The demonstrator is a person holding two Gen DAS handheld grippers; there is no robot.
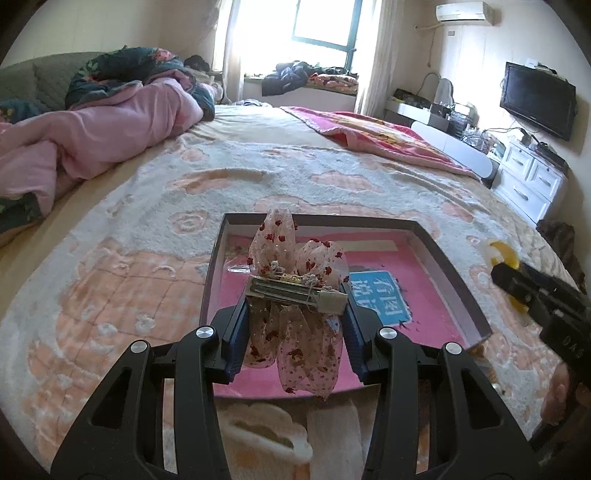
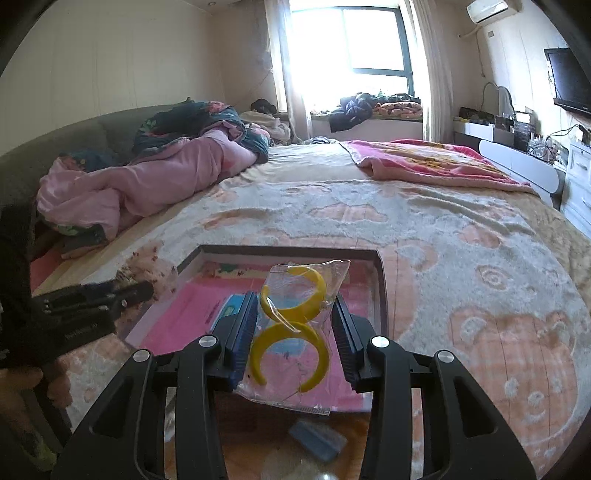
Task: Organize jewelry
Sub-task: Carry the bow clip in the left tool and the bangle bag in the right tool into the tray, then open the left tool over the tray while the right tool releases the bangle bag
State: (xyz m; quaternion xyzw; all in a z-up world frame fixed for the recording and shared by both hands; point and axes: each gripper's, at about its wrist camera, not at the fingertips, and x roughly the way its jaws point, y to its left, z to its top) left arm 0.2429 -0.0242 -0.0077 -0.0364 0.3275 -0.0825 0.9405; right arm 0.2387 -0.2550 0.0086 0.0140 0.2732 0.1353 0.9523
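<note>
Wide bed under a fluffy peach-and-cream blanket, shallow dark-rimmed box with pink lining resting on it, crumpled pink quilt at left, pink patterned throw far right.

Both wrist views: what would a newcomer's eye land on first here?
Probably the sheer pink bow hair clip clamped across its metal bar in the left gripper, above a shallow pink-lined box on the fleece bedspread. Next, the clear bag of yellow hoop earrings held in the right gripper, over the same box. Behind, a bright window glares.
</note>
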